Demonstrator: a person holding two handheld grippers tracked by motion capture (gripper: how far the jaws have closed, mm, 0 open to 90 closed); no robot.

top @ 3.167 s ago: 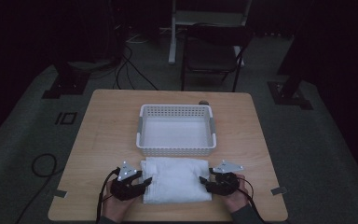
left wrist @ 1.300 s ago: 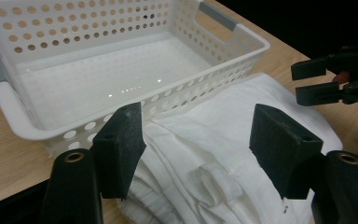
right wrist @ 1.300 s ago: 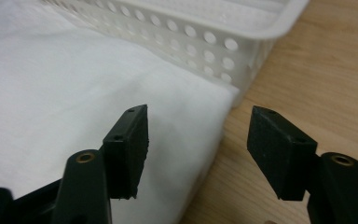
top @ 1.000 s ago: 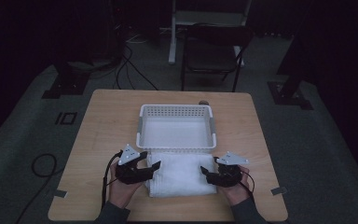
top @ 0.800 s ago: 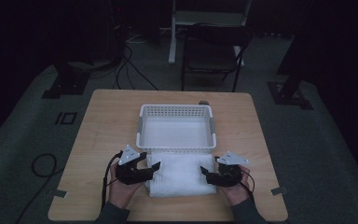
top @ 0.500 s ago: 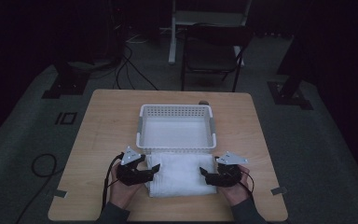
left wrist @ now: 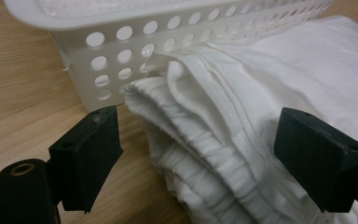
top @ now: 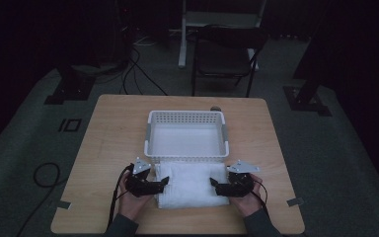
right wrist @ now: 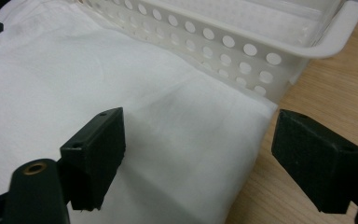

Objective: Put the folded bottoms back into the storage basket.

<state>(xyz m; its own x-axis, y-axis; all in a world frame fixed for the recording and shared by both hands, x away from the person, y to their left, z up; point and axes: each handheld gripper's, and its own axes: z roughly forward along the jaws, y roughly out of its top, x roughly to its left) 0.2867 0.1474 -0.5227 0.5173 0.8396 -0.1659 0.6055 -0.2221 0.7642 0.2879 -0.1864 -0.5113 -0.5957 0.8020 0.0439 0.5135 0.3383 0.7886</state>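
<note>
At the near edge of the surface (top: 103, 148), a folded white cloth (top: 191, 184) lies flat, its far side touching the near wall of the white basket (top: 186, 117). Three seconds back the cloth was spread wider between the two hands; now it is a narrower, thicker stack, so a fold looks finished. The left claw (top: 164, 181) sits at the cloth's left end and has come down a little over the last second; the right claw (top: 213, 183) sits at the right end. Both have just been opening and now stand released: in the left gripper view the pads (left wrist: 89, 154) stand apart around the layered, elastic-edged fold (left wrist: 200, 158) without pressing it, and in the right gripper view the pads (right wrist: 95, 154) hang wide over the cloth's right corner (right wrist: 242, 126), gripping nothing.

My reading is that the cloth is folded and let go, and the likely next step is to take it up again and move it into the basket, which is empty.

For room: the basket wall stands directly behind the cloth, so a lift must clear its rim. Bare wood lies left and right of the cloth. Near side, the surface edge is close to the hands.
</note>
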